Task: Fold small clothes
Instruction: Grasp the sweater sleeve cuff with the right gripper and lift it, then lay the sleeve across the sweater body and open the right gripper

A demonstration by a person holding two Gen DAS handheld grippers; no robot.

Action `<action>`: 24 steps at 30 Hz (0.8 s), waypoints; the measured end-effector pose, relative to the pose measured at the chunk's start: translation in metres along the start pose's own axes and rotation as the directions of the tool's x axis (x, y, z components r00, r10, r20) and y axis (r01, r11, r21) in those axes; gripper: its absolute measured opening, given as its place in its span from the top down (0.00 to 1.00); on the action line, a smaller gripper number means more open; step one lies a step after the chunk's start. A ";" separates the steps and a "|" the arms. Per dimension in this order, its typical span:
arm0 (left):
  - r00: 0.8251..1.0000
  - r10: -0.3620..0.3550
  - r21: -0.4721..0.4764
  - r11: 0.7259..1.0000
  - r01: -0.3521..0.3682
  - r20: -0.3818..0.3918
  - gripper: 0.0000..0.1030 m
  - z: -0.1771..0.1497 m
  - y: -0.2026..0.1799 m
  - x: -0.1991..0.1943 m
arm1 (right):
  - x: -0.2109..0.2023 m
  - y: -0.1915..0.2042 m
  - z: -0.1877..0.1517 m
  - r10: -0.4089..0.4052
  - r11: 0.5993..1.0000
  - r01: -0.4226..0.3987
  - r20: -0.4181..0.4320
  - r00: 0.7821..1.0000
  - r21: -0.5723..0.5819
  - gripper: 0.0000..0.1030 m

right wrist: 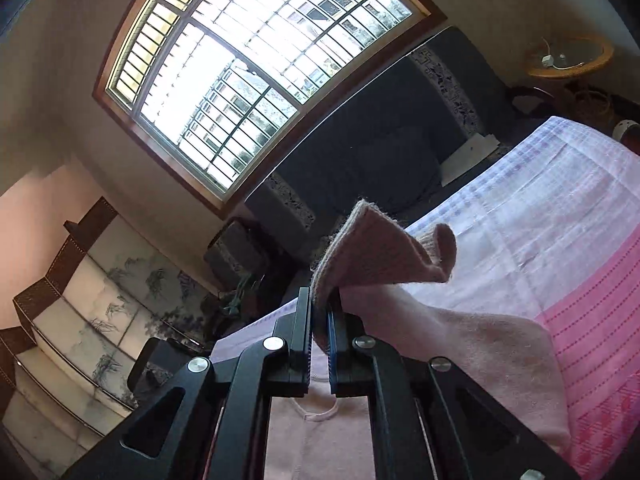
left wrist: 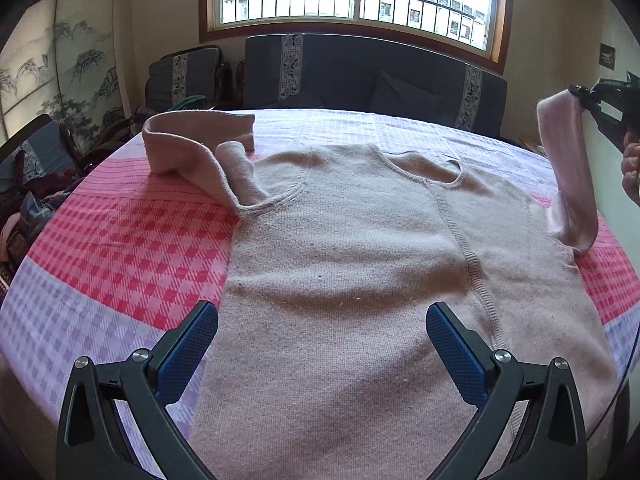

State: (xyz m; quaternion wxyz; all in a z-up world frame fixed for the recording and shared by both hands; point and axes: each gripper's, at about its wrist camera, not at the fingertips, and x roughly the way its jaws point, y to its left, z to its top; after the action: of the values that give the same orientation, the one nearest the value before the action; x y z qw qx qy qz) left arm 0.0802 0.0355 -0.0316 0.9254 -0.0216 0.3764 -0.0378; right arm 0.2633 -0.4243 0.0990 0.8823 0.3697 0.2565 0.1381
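Pink knit sweater [left wrist: 360, 260] lies flat on the checked tablecloth [left wrist: 120, 248], hem toward the near edge, neckline toward the far edge by the window. Body's long axis runs near to far.

Right gripper [right wrist: 320, 316]: jaws pressed together on the cuff of the right sleeve [left wrist: 568, 160], fabric pinched between the pads and flaring out past the tips. The sleeve is lifted off the cloth and stands up from the shoulder near the right edge of the table, its length now running upward and outward instead of lying flat. A hand [left wrist: 632, 172] shows behind that gripper at the frame edge.

Left gripper [left wrist: 320, 320]: jaws spread wide, nothing between them, hovering above the hem area near the near edge. Blue pads clear of the knit, as far as I can tell.

Left sleeve [left wrist: 192, 148] lies doubled back on itself toward the far left corner, cuff end pointing across toward the middle.

Judgement: the raised sleeve hangs to the right of the body, so the coming move likely carries it leftward across the chest. The right hand alone has it; the left is nearer the hem and the other sleeve.
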 end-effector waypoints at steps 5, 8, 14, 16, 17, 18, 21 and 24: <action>1.000 -0.013 -0.076 0.997 0.013 0.000 0.00 -0.006 0.032 -0.003 | 0.093 0.060 -0.085 0.021 0.999 -0.027 -0.148 0.989 -0.039 0.94; 1.000 -0.023 -0.117 0.993 0.021 -0.015 0.00 -0.012 0.051 0.000 | 0.137 0.069 -0.144 -0.014 0.999 0.001 -0.242 0.970 -0.054 0.94; 1.000 -0.021 -0.135 0.991 0.019 -0.013 0.00 -0.021 0.067 0.004 | 0.185 0.078 -0.214 -0.052 0.998 0.036 -0.349 0.936 -0.052 0.94; 1.000 -0.024 -0.133 0.991 0.021 -0.017 0.00 -0.024 0.068 0.006 | 0.189 0.078 -0.224 -0.044 0.998 0.027 -0.365 0.930 -0.051 0.94; 0.999 -0.027 -0.135 0.991 0.024 -0.020 0.00 -0.026 0.068 0.008 | 0.190 0.083 -0.228 -0.048 0.997 0.026 -0.369 0.928 -0.066 0.94; 0.999 -0.030 -0.137 0.990 0.027 -0.024 0.00 -0.027 0.068 0.009 | 0.192 0.088 -0.233 -0.059 0.995 0.026 -0.373 0.926 -0.094 0.94; 0.999 -0.039 -0.143 0.989 0.033 -0.037 0.00 -0.029 0.070 0.015 | 0.203 0.104 -0.243 -0.094 0.983 0.020 -0.403 0.911 -0.182 0.90; 0.999 -0.034 -0.142 0.990 0.028 -0.041 0.00 -0.030 0.071 0.016 | 0.209 0.114 -0.257 -0.076 0.974 -0.033 -0.464 0.883 -0.223 0.87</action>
State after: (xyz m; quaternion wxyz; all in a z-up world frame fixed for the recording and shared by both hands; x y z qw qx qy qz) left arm 0.0742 0.1047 -0.0689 0.9125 -0.0920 0.3978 -0.0260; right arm 0.2885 -0.1054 -0.0449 0.8314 0.2206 0.4492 0.2414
